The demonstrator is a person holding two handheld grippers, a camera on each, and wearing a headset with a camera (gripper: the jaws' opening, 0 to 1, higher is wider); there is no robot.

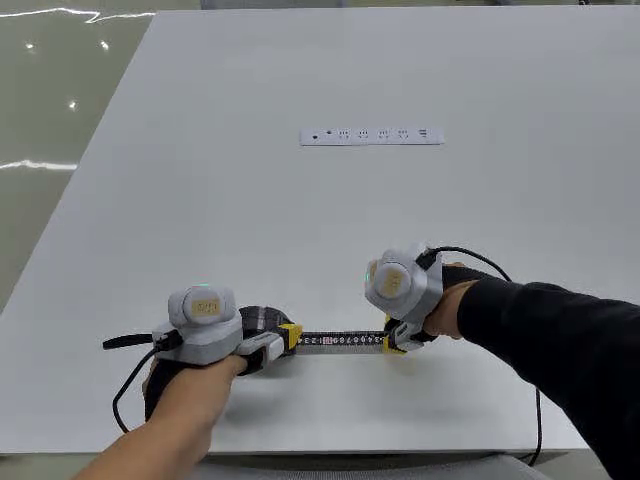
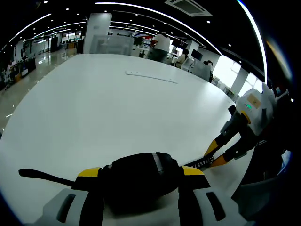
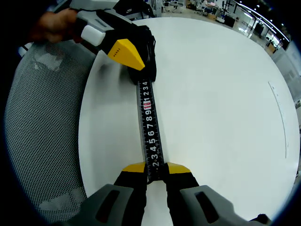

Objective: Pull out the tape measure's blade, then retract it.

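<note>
1. A wide white table (image 1: pixel 300 200) stands in a large, bright hall. A white power strip (image 1: pixel 371 136) lies far out on the table, well apart from the work.
2. The tape measure is found at the near edge of the table. Its dark case (image 1: pixel 258 320) is clamped between the jaws of the left tool (image 2: pixel 141 174), which are closed on its two sides.
3. The blade (image 3: pixel 149 122) is drawn out by a short length and runs straight from the case to the right tool (image 3: pixel 155 168). The jaws of this tool are pressed together on the free end of the blade, so that the printed numbers can be read between the two tools.
4. The case is judged to be compact, hard and rather smooth. It is best taken on its broad sides, as it is now, so that it cannot turn when the blade is pulled.
5. The blade is judged to be thin, light metal: stiff while straight, but easily kinked if it is bent sideways, and loaded by a spring.
6. The end should therefore be held firmly and guided back slowly, since a released blade may snap into the case.
</note>
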